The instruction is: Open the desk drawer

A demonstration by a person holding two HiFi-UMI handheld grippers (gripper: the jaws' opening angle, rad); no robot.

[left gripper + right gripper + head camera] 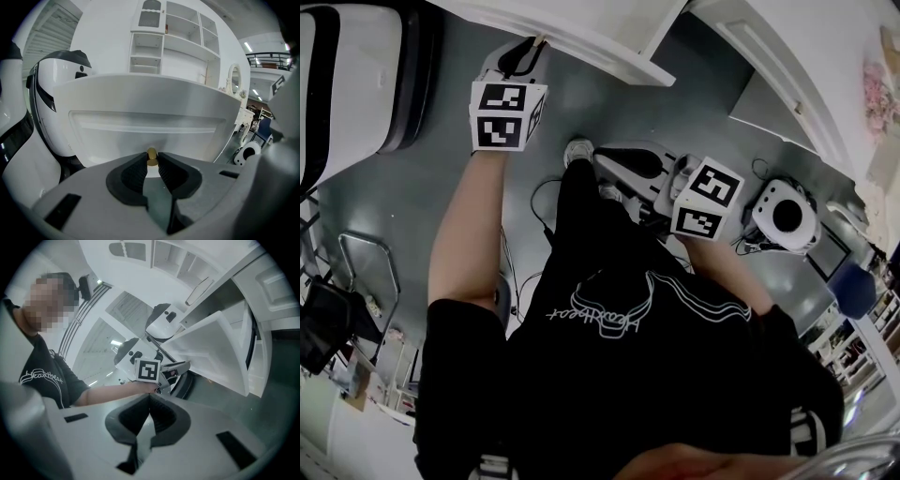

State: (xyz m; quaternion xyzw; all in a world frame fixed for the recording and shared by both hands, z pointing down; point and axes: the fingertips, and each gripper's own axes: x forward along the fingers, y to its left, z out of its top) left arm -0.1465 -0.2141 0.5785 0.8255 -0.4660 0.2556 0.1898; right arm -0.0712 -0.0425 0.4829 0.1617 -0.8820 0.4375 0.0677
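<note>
The white desk drawer [591, 42] juts out from the desk at the top of the head view. Its flat front panel [150, 119] fills the left gripper view, with a small brass knob [152, 157] at its lower middle. My left gripper [152, 162] is shut on that knob, its dark pads pinching it from both sides. In the head view this left gripper [528, 54] touches the drawer's front edge. My right gripper [630, 161] hangs lower over the floor. Its jaws [149, 397] are shut with nothing between them, and it looks toward the left gripper [174, 369] and the drawer [211, 345].
A large white and black rounded seat [356, 84] stands left of the drawer. On the grey floor at the right sit a white round device [786, 216] and cables. My shoe [578, 150] is below the drawer. White shelves [178, 42] rise above the desk.
</note>
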